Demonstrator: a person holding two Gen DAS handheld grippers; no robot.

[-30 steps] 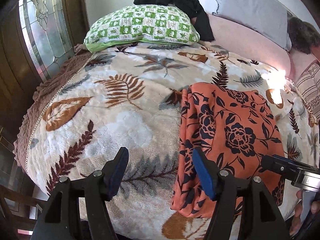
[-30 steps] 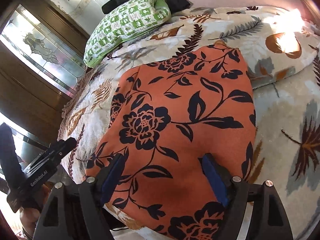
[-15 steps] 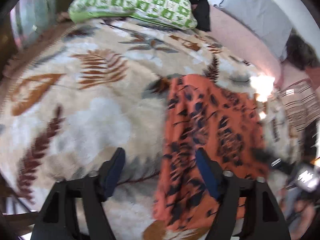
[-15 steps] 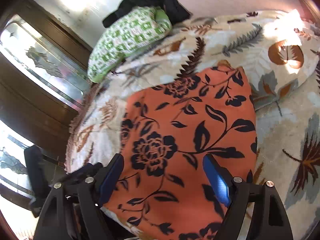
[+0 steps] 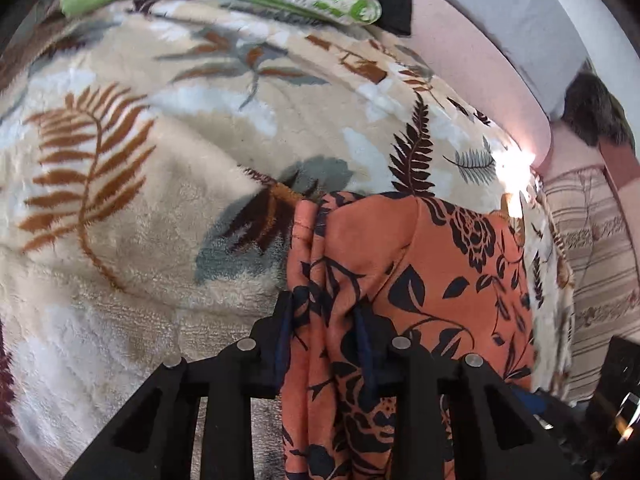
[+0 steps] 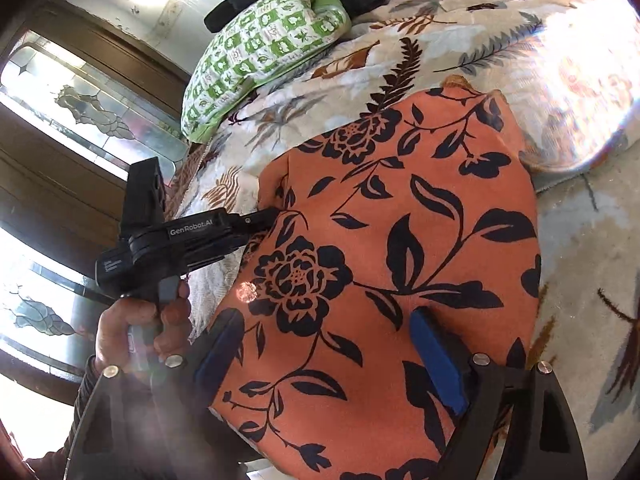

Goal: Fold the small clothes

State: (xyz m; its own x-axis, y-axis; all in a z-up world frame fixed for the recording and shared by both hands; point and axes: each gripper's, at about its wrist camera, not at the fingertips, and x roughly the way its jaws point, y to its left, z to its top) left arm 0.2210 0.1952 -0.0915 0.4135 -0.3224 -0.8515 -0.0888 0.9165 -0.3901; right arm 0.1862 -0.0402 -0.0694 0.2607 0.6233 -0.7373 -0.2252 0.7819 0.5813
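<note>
Left wrist view: the orange floral garment (image 5: 432, 280) lies flat on the leaf-print blanket (image 5: 132, 208) near the bed's near edge. The left gripper (image 5: 326, 344) has a bunched ridge of the garment's left edge between its fingers, and they are closing on it; the pads look to be already pressing the cloth. To do this well, the pinch should take every layer of that edge but none of the plush blanket beneath.

Right wrist view: the right gripper (image 6: 328, 360) hovers over the garment's (image 6: 400, 240) near end with its fingers spread wide, gripping nothing. The person's hand (image 6: 140, 328) squeezes the left tool's trigger at the garment's left edge. A matching grasp here, probably on the near right corner, would let both hands lift evenly and keep the fold straight.
</note>
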